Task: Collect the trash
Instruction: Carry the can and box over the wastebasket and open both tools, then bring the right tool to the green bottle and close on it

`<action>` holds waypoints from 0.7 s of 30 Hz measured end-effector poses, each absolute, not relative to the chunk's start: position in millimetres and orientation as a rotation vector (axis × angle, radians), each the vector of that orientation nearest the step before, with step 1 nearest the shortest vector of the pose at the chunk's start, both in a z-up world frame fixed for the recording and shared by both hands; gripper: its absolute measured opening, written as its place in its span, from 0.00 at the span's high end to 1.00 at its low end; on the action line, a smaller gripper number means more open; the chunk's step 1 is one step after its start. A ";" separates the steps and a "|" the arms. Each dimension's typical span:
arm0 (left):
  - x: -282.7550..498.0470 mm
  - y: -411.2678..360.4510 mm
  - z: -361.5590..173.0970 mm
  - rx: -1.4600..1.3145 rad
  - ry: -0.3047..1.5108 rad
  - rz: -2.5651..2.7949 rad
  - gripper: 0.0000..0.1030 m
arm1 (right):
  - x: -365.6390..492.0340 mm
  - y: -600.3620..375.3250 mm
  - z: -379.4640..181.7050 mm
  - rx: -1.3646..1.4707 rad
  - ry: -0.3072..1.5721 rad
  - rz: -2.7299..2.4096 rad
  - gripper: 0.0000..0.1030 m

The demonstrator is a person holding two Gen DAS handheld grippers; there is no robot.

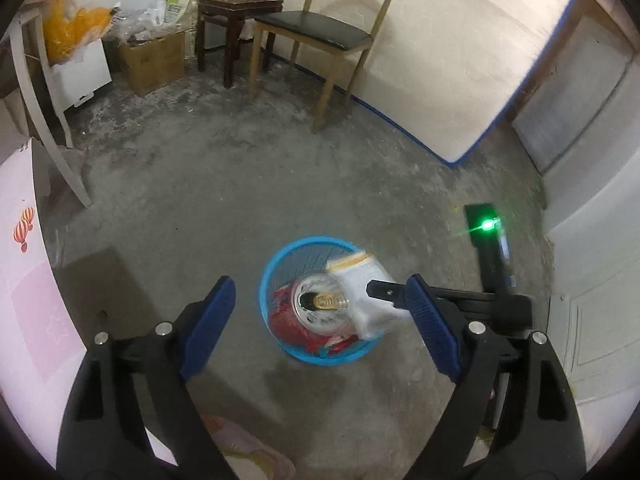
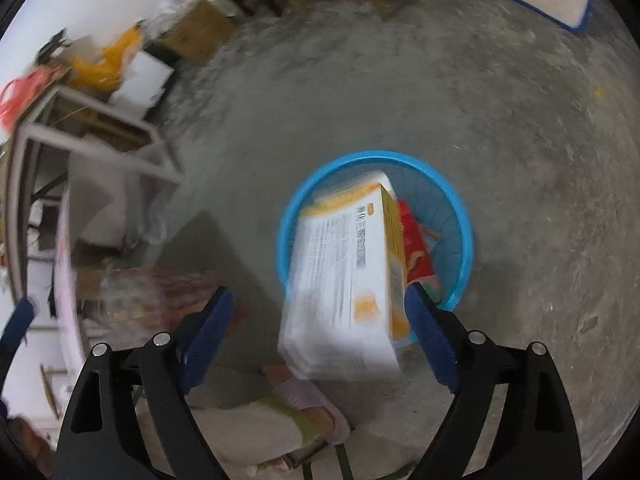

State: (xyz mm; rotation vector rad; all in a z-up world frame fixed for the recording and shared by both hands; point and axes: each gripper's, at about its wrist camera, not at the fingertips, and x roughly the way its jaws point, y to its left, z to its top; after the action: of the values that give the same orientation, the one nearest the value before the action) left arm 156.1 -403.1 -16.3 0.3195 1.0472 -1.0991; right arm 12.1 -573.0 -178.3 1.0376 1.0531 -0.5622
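Both claws are spread, pinching nothing. The white-and-orange box (image 2: pixel 348 276) hangs blurred between the right claw (image 2: pixel 320 332) pads, nearest its three-o'clock pad, over the blue basket (image 2: pixel 460 208); the left claw (image 1: pixel 320 312) hovers above the can (image 1: pixel 320 304) inside.

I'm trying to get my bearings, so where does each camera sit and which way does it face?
Left wrist: on the left gripper, tilted down at the blue bin; both fingers and the right gripper's finger show.
Right wrist: on the right gripper, steeply down at the white box; fingers, slippered foot show.
Shared: bin, box.
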 end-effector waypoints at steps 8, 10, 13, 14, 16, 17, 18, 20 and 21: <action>136.6 -372.9 -7.0 0.311 1.003 -1.139 0.20 | -8.6 -566.9 -206.3 1.084 1.051 -0.576 0.18; 131.2 -358.6 -3.7 0.324 0.994 -1.132 0.20 | -16.6 -560.8 -203.6 1.085 1.046 -0.574 0.18; 122.2 -334.4 4.9 0.339 0.972 -1.140 0.20 | -29.7 -549.9 -193.0 1.093 1.027 -0.569 0.18; 119.7 -326.6 8.6 0.344 0.957 -1.140 0.20 | -32.5 -545.6 -188.7 1.091 1.023 -0.567 0.18; 114.0 -304.9 18.3 0.347 0.923 -1.129 0.20 | -37.5 -535.1 -175.5 1.072 1.010 -0.555 0.18; 112.1 -291.5 22.8 0.336 0.913 -1.123 0.20 | -37.7 -529.5 -167.8 1.060 1.004 -0.548 0.18; 113.0 -280.4 25.6 0.326 0.909 -1.117 0.20 | -39.1 -524.1 -159.5 1.050 0.996 -0.536 0.18; 112.1 -245.1 30.7 0.297 0.897 -1.089 0.20 | -36.6 -509.7 -139.0 1.029 0.963 -0.487 0.18; 113.7 -229.9 31.6 0.283 0.893 -1.071 0.20 | -33.1 -502.1 -129.9 1.017 0.947 -0.461 0.17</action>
State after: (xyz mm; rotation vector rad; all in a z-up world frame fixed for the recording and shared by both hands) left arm 113.7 -229.9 31.6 0.2825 0.8932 -1.0710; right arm -33.1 -502.1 -129.9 1.0166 0.9471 -0.4608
